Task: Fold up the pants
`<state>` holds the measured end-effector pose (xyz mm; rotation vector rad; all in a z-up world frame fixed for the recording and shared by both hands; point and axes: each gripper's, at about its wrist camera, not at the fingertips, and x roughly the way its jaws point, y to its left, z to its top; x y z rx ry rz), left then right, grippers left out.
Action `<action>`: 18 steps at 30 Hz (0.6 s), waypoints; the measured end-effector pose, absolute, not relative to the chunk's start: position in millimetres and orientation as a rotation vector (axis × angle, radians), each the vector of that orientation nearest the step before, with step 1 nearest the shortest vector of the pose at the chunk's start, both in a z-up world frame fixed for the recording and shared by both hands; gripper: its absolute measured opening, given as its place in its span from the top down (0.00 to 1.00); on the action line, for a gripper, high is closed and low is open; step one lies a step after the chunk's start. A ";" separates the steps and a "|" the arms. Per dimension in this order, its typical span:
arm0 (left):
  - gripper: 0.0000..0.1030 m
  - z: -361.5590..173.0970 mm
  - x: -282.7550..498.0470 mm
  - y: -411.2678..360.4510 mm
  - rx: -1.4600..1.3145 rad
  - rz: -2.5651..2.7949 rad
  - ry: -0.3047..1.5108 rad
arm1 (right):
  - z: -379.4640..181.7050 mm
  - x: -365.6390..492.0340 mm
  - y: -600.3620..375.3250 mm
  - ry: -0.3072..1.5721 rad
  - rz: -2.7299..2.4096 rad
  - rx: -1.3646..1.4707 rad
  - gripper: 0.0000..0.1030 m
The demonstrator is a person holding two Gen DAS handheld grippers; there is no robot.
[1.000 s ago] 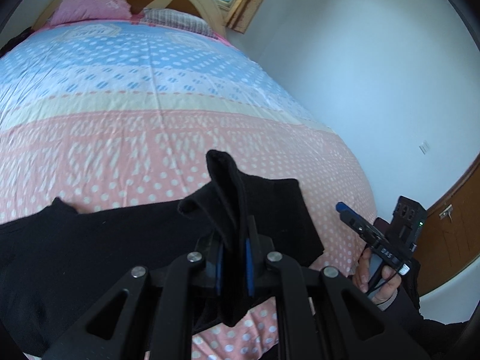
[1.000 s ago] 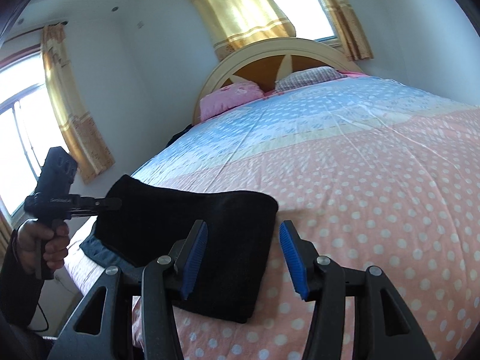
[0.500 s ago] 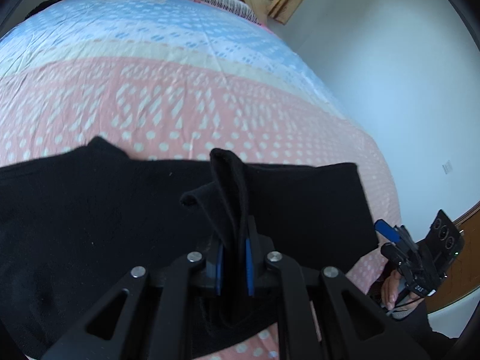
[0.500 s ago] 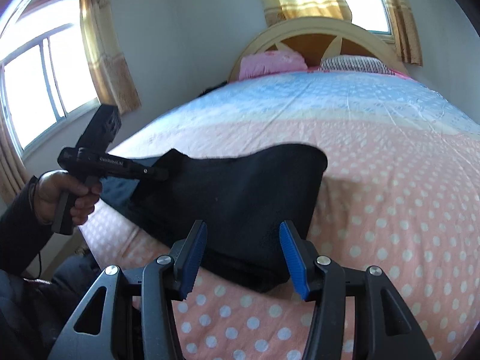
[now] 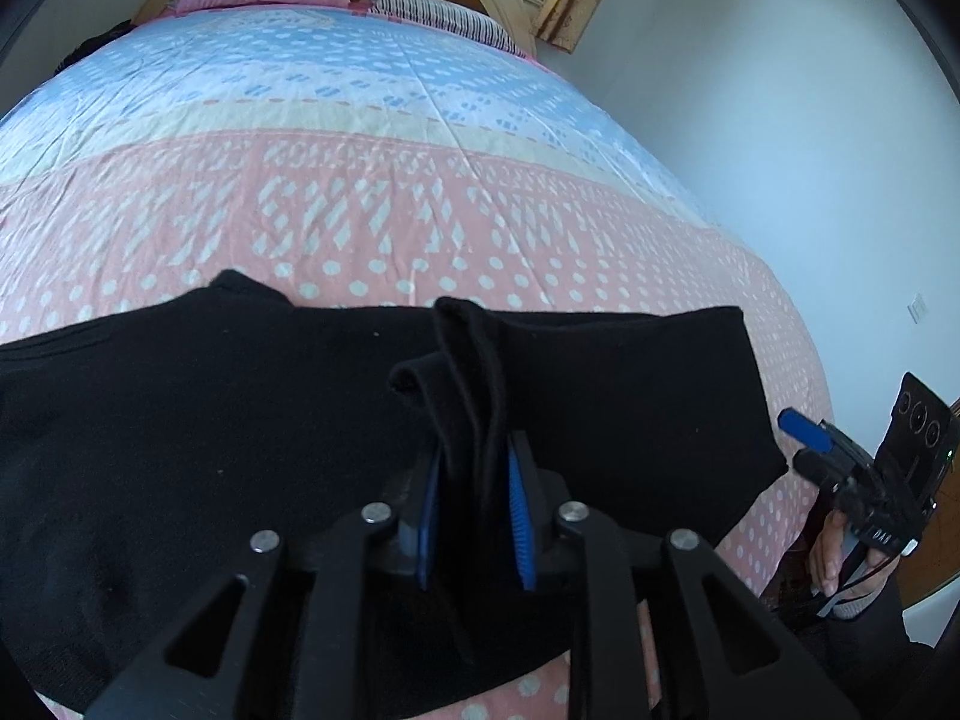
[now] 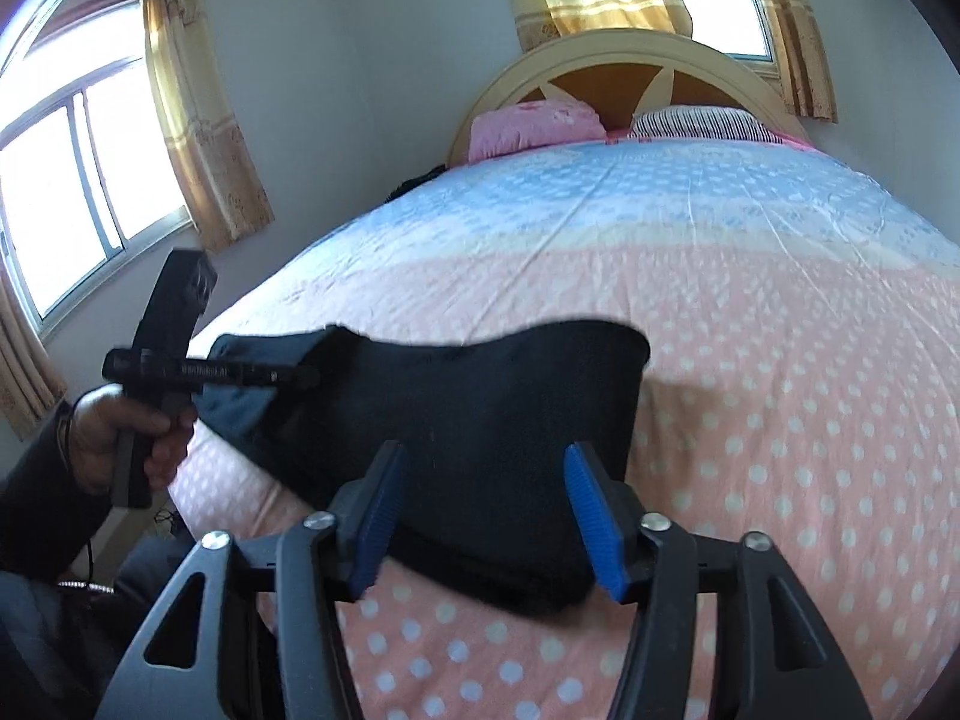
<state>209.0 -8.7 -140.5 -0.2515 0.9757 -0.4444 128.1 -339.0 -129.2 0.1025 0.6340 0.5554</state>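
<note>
The left claw (image 5: 471, 516) is clamped on a bunched fold of the black pants (image 5: 180, 450), the cloth standing up between its blue pads (image 5: 519, 531). Only the left wrist view shows this pinch; the right wrist view shows the left claw (image 6: 300, 373) side-on, lifting one end of the garment off the bed (image 6: 750, 360). The right claw (image 6: 480, 516) stands wide apart above the pants (image 6: 480, 402), holding nothing. The pants lie across the pink polka-dot cover near the bed's foot edge, pillows (image 6: 534, 126) far beyond.
</note>
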 end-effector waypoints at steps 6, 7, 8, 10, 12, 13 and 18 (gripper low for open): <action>0.51 -134.2 204.5 -8.4 -0.161 -0.366 0.926 | -151.8 190.1 -325.2 0.778 0.513 0.135 0.40; 0.50 -136.2 204.2 -10.7 -0.143 -0.361 0.929 | -163.8 201.8 -326.6 0.835 0.505 0.145 0.40; 0.50 -139.5 203.9 -13.7 -0.123 -0.360 0.941 | -167.7 204.9 -329.9 0.833 0.513 0.161 0.40; 0.48 -144.3 201.9 -18.4 -0.099 -0.370 0.951 | -160.4 199.1 -333.2 0.816 0.524 0.166 0.40; 0.48 -142.7 197.2 -21.8 -0.063 -0.366 0.936 | -149.6 187.2 -333.6 0.803 0.502 0.121 0.40; 0.48 -140.9 195.0 -22.6 -0.058 -0.372 0.926 | -145.2 177.4 -335.1 0.784 0.494 0.108 0.40; 0.38 -128.0 184.8 -22.0 -0.053 -0.368 0.864 | -146.2 130.0 -334.7 0.822 0.592 0.084 0.40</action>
